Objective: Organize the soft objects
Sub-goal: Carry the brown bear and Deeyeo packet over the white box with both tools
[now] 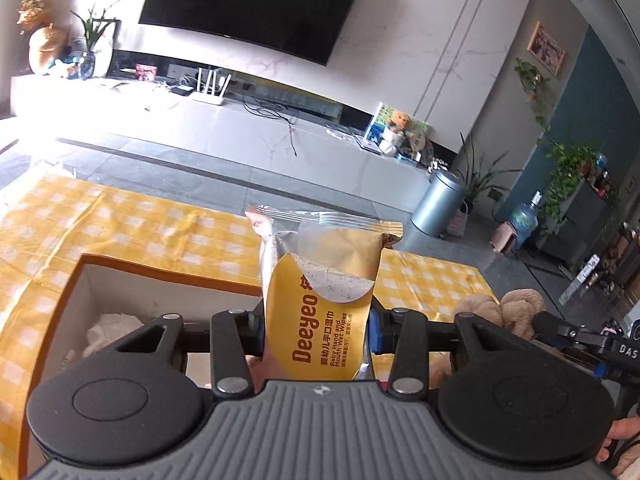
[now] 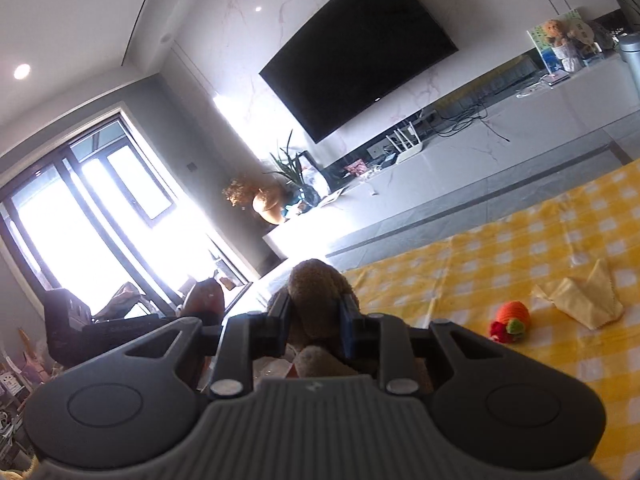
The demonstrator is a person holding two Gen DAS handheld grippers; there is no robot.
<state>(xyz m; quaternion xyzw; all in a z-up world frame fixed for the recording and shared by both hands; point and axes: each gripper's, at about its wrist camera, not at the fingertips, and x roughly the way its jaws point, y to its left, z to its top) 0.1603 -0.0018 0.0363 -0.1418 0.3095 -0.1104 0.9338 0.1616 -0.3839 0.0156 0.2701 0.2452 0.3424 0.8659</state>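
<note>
Left tool [image 1: 316, 330] pinches wipes pack [image 1: 320, 300]; right tool [image 2: 316, 330] pinches plush toy [image 2: 316, 296]

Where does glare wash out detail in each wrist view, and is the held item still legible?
Left wrist view: window light bleaches the upper-left TV bench; the wipes pack in the left gripper reads sharply. Right wrist view: the window is blown out; the brown plush toy in the right gripper is backlit and dim.

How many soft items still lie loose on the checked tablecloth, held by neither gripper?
2 in the right wrist view: an orange knitted toy and, just beyond it, a folded yellow cloth, apart from each other. More may lie outside both views or behind the grippers.
</note>
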